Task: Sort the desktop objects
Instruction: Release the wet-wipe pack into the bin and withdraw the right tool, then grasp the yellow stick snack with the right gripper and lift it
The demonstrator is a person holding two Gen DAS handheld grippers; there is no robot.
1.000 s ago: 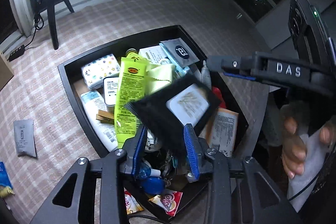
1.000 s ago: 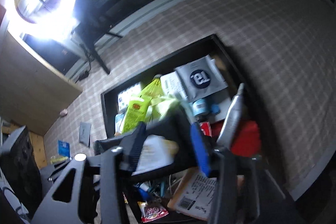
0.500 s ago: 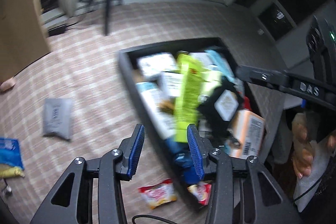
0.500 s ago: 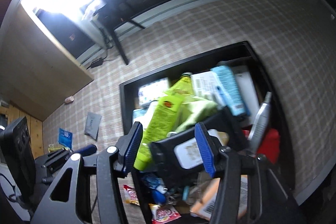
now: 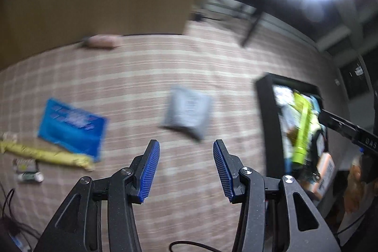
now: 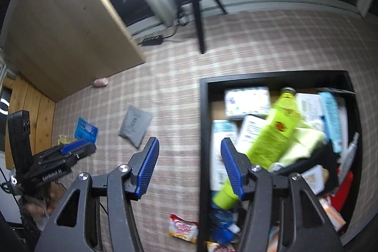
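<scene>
Both tools (image 5: 186, 168) (image 6: 190, 169) apart, empty (ribbed blue pads); soft grey pouch (image 5: 186, 113) on checked cloth

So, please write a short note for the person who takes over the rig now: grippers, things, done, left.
Left gripper: open, holds nothing, aimed at the grey pouch on the checked cloth.
Right gripper: open, holds nothing, beside the black tray.
Done: tray is crowded, green tube on top.
Left: grey pouch, blue packet, yellow packet, coffee sachet lie outside the tray.
</scene>
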